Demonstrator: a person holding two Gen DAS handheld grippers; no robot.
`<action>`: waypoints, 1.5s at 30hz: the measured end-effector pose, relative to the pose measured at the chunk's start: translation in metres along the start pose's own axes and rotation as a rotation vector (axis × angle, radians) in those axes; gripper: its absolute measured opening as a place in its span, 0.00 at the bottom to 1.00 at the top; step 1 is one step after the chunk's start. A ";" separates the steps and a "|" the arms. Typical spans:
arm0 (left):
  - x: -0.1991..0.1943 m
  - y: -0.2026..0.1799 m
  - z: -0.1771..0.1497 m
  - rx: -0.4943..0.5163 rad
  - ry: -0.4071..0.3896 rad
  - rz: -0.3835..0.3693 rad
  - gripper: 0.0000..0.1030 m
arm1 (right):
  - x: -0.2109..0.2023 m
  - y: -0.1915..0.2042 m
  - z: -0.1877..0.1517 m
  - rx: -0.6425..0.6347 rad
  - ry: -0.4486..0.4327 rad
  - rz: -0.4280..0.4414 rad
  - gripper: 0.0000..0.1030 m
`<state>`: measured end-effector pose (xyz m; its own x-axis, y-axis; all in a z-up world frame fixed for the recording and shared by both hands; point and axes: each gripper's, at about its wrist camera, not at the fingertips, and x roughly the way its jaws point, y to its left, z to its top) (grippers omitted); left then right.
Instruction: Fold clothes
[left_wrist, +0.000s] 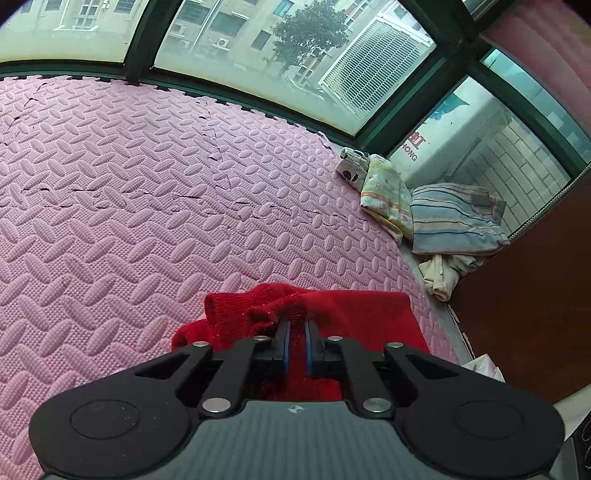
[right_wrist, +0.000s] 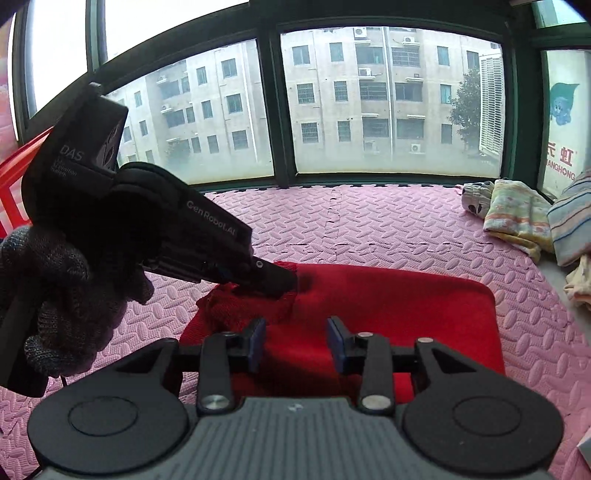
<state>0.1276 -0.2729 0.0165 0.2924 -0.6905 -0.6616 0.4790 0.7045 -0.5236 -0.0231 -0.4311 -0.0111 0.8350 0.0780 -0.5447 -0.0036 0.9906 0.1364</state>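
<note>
A red knitted garment (left_wrist: 365, 314) lies on the pink foam mat (left_wrist: 147, 206), folded into a rough rectangle. My left gripper (left_wrist: 296, 326) is shut on a bunched edge of it at its left side. In the right wrist view the same garment (right_wrist: 388, 302) lies flat, and the left gripper (right_wrist: 284, 284), held by a gloved hand (right_wrist: 55, 295), pinches its far left corner. My right gripper (right_wrist: 296, 332) is open, just above the garment's near edge, with nothing between its blue pads.
A pile of other clothes, a patterned yellow piece (left_wrist: 384, 192) and a blue striped one (left_wrist: 454, 218), lies at the mat's right edge by the window. A brown panel (left_wrist: 535, 314) stands to the right. A red rack (right_wrist: 14, 173) is at the left.
</note>
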 end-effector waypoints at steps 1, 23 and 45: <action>-0.003 -0.001 -0.002 0.005 -0.004 0.002 0.09 | -0.007 -0.005 -0.002 0.018 -0.008 -0.016 0.38; -0.069 -0.025 -0.062 0.137 -0.091 0.088 0.65 | -0.059 -0.030 -0.042 0.103 -0.016 -0.117 0.74; -0.108 -0.034 -0.139 0.207 -0.126 0.178 1.00 | -0.080 -0.004 -0.059 0.150 0.000 -0.175 1.00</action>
<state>-0.0357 -0.1999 0.0309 0.4807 -0.5832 -0.6548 0.5659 0.7768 -0.2764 -0.1219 -0.4349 -0.0170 0.8155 -0.0938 -0.5711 0.2235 0.9612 0.1614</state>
